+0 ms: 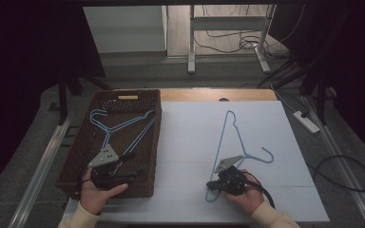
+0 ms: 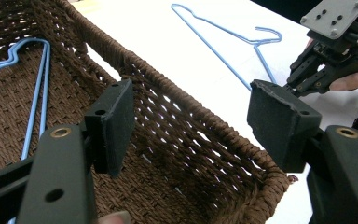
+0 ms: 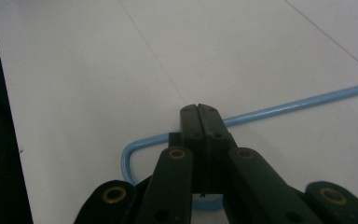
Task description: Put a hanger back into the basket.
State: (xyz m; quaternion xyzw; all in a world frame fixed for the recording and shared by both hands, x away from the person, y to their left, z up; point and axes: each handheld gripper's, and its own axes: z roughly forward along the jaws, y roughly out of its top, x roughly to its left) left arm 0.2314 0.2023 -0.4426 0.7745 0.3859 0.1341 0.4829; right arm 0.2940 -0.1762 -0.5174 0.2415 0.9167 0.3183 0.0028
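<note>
High view: a white tabletop (image 1: pixel 190 142) carries a brown woven basket (image 1: pixel 154 142) along its left edge and a blue wire hanger (image 1: pixel 223 137) lying flat right of centre, with its hook toward the right edge and its long bar running toward the near edge. Two more blue hangers (image 1: pixel 123 124) lie inside the basket, so the work looks like gathering hangers into it.

The right gripper (image 1: pixel 217 183), held in the person's right hand (image 1: pixel 247 194) near the near edge, sits at the hanger's near rounded corner. In the right gripper view its fingers (image 3: pixel 200 126) are pressed together, with the blue wire curving around and beneath them; it seems to be clamped on the wire at that corner, though the exact contact is hidden. Gripping the corner would give a firm hold for lifting the flat hanger.

The left gripper (image 1: pixel 130 167), held in the left hand (image 1: pixel 97 192), rests over the basket's near end. In the left gripper view its fingers (image 2: pixel 112 121) stand wide apart and empty above the basket's right rim, probably waiting to take or steady the incoming hanger.
</note>
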